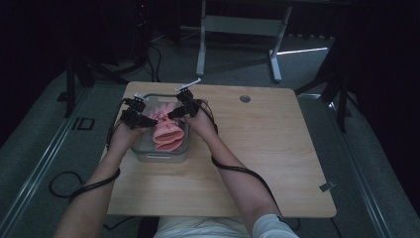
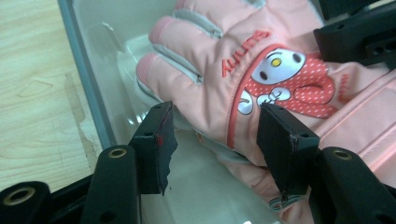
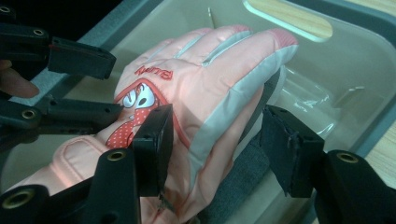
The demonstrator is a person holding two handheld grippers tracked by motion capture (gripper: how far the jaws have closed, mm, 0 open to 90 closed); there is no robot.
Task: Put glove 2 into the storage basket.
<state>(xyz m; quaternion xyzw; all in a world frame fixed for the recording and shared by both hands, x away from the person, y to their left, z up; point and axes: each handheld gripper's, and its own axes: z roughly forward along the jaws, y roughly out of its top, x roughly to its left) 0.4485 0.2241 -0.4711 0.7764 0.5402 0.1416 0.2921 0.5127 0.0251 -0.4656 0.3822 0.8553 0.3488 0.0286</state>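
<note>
glove: a pink padded glove point(image 1: 167, 133) with grey trim and a cartoon patch on its back lies inside the bin, left of centre in the high view; its fingers point toward the top of the frame
bin: a clear plastic bin point(image 1: 184, 154) with a grey rim sits on the left half of the wooden table point(image 1: 267, 148)
left gripper: the left gripper point(image 2: 215, 140) is at the glove's left edge in the high view; in the left gripper view its jaws stand apart, the glove's edge between them, the left pad off the fabric, the right pad at the pink surface; released
right gripper: the right gripper point(image 3: 215, 144) comes in from the right side of the bin; its jaws straddle the glove's side, gap visible at the right pad; released
cartoon patch: red dotted with a white face point(image 2: 280, 74)
</note>
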